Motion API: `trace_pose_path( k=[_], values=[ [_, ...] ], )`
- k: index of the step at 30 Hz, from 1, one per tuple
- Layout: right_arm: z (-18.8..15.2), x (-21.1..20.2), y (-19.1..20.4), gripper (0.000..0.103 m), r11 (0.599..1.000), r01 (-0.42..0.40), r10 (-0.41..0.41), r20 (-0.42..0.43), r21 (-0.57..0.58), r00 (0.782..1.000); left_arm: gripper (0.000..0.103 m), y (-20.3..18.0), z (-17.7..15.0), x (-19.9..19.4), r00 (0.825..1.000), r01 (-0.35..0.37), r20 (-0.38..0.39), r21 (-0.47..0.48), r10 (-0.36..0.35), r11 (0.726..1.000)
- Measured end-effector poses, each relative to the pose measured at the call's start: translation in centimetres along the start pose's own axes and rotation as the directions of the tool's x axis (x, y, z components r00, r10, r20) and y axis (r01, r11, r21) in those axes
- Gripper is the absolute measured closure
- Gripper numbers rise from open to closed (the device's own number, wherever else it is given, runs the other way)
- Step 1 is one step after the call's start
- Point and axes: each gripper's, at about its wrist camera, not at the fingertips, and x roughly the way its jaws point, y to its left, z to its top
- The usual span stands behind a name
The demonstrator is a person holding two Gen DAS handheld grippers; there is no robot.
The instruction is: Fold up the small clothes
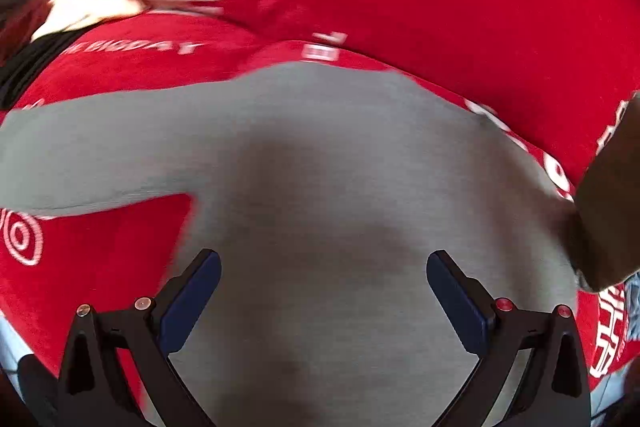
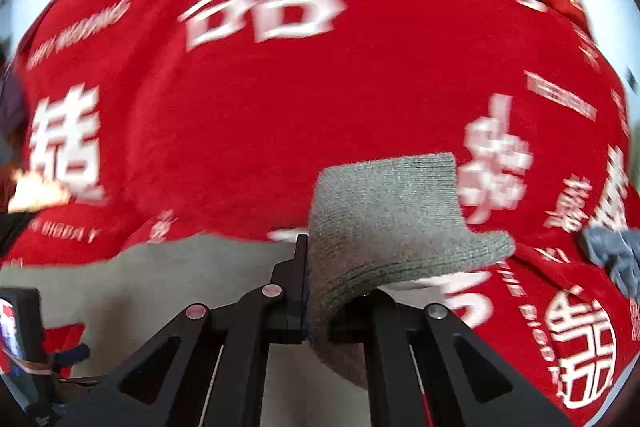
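A grey knit garment (image 1: pixel 320 167) lies spread on a red cloth (image 1: pixel 440 7) printed with white characters. My left gripper (image 1: pixel 324 303) hangs open just above the grey fabric, its blue pads (image 1: pixel 192 303) wide apart with nothing between them. In the right wrist view my right gripper (image 2: pixel 316 303) is shut on a corner of the grey garment (image 2: pixel 384 211), which stands up and curls over the right finger. The rest of the garment (image 2: pixel 140 267) lies flat to the lower left. Both views are blurred by motion.
The red cloth (image 2: pixel 280 99) covers the whole surface. A blue-grey piece of cloth (image 2: pixel 616 255) lies at the right edge of the right wrist view. A dark shape (image 1: pixel 612 207) crosses the right side of the left wrist view. A small screen device (image 2: pixel 16 331) sits at lower left.
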Motion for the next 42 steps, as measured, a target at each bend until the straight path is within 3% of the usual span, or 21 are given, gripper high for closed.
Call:
trace_pose_path(
  k=[6, 9, 12, 13, 15, 16, 17, 20, 24, 27, 29, 31, 32, 34, 36, 38, 39, 40, 41, 42],
  values=[
    [-4.2, 6.4, 11.0, 0.097, 0.983, -0.022, -0.007, -0.159, -0.18, 0.987, 0.0, 6.3, -0.5, 0.0, 1.0, -0.001, -0.004, -0.084, 0.0, 0.996],
    [-6.8, 8.9, 14.1, 0.097, 0.965, 0.005, -0.063, -0.214, -0.263, 0.975, 0.0, 8.1, -0.9, 0.1, 1.0, 0.014, -0.003, -0.114, -0.015, 0.993],
    [-8.1, 9.7, 15.9, 0.096, 0.954, -0.008, -0.069, -0.244, -0.3, 0.967, 0.0, 9.3, -1.3, 0.3, 0.999, 0.04, 0.0, -0.152, -0.041, 0.988],
    [-8.1, 9.7, 16.5, 0.09, 0.95, -0.019, -0.064, -0.252, -0.313, 0.966, 0.0, 9.4, -1.4, 0.4, 0.999, 0.05, -0.001, -0.163, -0.051, 0.985],
    [-8.0, 9.7, 17.8, 0.054, 0.938, -0.076, -0.028, -0.291, -0.339, 0.956, 0.0, 9.4, -1.8, 0.3, 0.998, 0.065, -0.001, -0.173, -0.067, 0.983],
    [-7.9, 9.5, 18.4, 0.027, 0.927, -0.109, -0.007, -0.307, -0.358, 0.952, 0.001, 9.5, -2.0, 0.2, 0.998, 0.068, 0.004, -0.179, -0.068, 0.982],
    [-7.7, 8.9, 19.0, 0.022, 0.914, -0.118, -0.003, -0.296, -0.389, 0.955, 0.001, 9.7, -2.3, 0.0, 0.998, 0.065, 0.009, -0.189, -0.065, 0.98],
    [-6.8, 6.1, 19.8, 0.022, 0.878, -0.152, 0.045, -0.237, -0.453, 0.97, 0.001, 10.6, -3.5, -0.7, 0.997, 0.076, 0.025, -0.219, -0.073, 0.973],
    [-4.8, 2.5, 17.8, 0.022, 0.892, -0.219, 0.144, -0.21, -0.395, 0.967, 0.001, 11.1, -4.0, -1.3, 0.998, 0.065, 0.032, -0.239, -0.059, 0.969],
    [-3.5, 1.0, 12.3, 0.021, 0.934, -0.237, 0.19, -0.187, -0.267, 0.964, 0.001, 9.7, -3.7, -1.6, 0.998, 0.054, 0.039, -0.206, -0.047, 0.977],
    [-3.5, 1.8, 7.4, 0.021, 0.968, -0.174, 0.139, -0.192, -0.18, 0.971, 0.001, 7.5, -3.1, -1.5, 0.997, 0.074, 0.041, -0.163, -0.068, 0.984],
    [-4.2, 3.9, 2.5, 0.021, 0.992, -0.046, 0.017, -0.235, -0.118, 0.972, 0.001, 5.2, -2.4, -1.1, 0.994, 0.103, 0.037, -0.108, -0.1, 0.989],
    [-5.0, 5.2, -0.1, 0.021, 0.996, 0.024, -0.048, -0.271, -0.091, 0.961, 0.001, 3.7, -1.9, -0.6, 0.994, 0.107, 0.037, -0.07, -0.104, 0.992],
    [-6.8, 7.1, -3.9, 0.021, 0.997, 0.08, -0.083, -0.337, -0.023, 0.938, 0.001, 1.8, -0.7, 1.0, 0.997, 0.066, 0.028, -0.027, -0.065, 0.997],
    [-8.2, 8.3, -4.8, 0.021, 0.997, 0.071, -0.062, -0.374, 0.01, 0.925, 0.001, 0.8, 0.3, 3.3, 0.995, 0.084, -0.048, -0.033, -0.086, 0.996],
    [-10.1, 9.1, -3.9, 0.021, 1.0, 0.017, -0.017, -0.419, -0.004, 0.908, 0.001, -0.5, 1.2, 3.8, 0.998, 0.046, -0.029, -0.034, -0.047, 0.998],
    [-10.6, 8.8, -3.2, 0.021, 1.0, -0.001, -0.007, -0.408, -0.019, 0.913, 0.001, -1.2, 1.5, 4.0, 0.997, 0.058, -0.04, -0.018, -0.058, 0.998],
    [-10.9, 8.1, -2.0, 0.021, 0.999, 0.003, -0.019, -0.357, -0.044, 0.934, 0.002, -1.7, 1.7, 4.1, 0.998, 0.037, -0.045, -0.011, -0.037, 0.999],
    [-11.0, 7.7, -0.7, 0.022, 0.997, -0.029, 0.001, -0.341, -0.075, 0.94, 0.008, -1.9, 1.6, 4.0, 0.999, 0.008, -0.036, -0.009, -0.008, 1.0],
    [-10.8, 7.5, 0.4, 0.022, 0.991, -0.085, 0.045, -0.347, -0.101, 0.937, 0.027, -2.1, 1.6, 4.1, 0.999, -0.04, -0.028, -0.003, 0.039, 0.999]
  ],
)
